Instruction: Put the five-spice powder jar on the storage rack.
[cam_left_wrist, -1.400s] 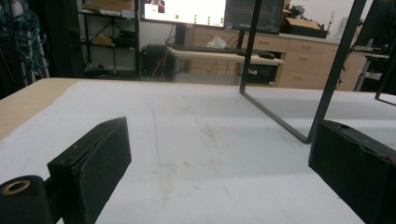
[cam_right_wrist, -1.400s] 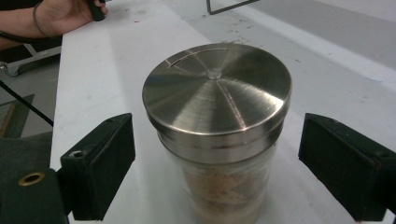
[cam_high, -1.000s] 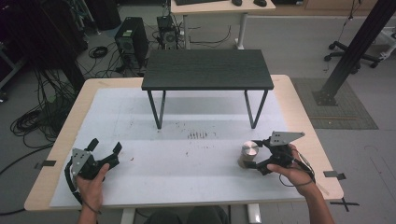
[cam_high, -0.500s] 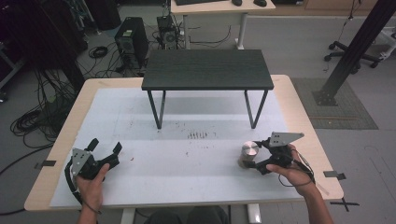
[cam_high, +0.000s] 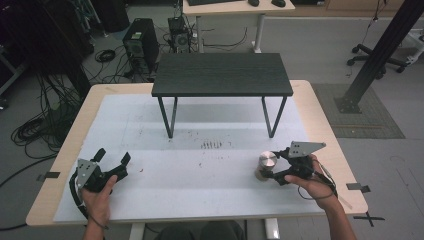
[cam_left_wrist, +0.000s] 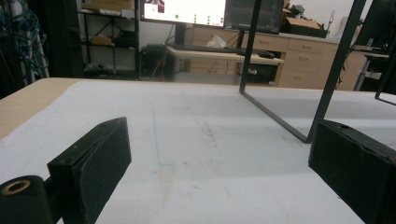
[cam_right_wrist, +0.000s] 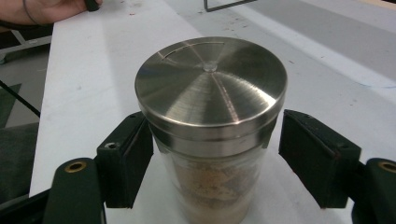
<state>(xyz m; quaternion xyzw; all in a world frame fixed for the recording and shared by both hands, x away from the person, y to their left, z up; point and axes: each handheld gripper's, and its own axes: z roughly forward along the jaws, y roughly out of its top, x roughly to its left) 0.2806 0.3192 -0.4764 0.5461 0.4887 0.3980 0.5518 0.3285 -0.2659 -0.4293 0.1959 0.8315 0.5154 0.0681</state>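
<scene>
A glass jar (cam_high: 266, 162) with a brushed steel lid (cam_right_wrist: 210, 93) and tan grains inside stands upright on the white mat at the right. My right gripper (cam_high: 270, 165) lies level around it, and its jaws have just been closing with the jar between them. In the right gripper view (cam_right_wrist: 215, 163) the left pad (cam_right_wrist: 128, 158) sits at the glass, while a gap still shows beside the right pad (cam_right_wrist: 317, 156). My left gripper (cam_high: 113, 155) rests at the mat's left, held in a hand, jaws wide apart (cam_left_wrist: 219, 172) with nothing between them.
A low black table (cam_high: 222, 74) on thin metal legs (cam_left_wrist: 280, 121) stands at the back middle of the white mat (cam_high: 200, 200). Small dark specks (cam_high: 212, 145) lie in front of it. The wooden tabletop edge (cam_high: 325, 115) frames the mat.
The right gripper's jaws stand closer around the jar than before. Both hands, the jar and the left gripper keep their places.
</scene>
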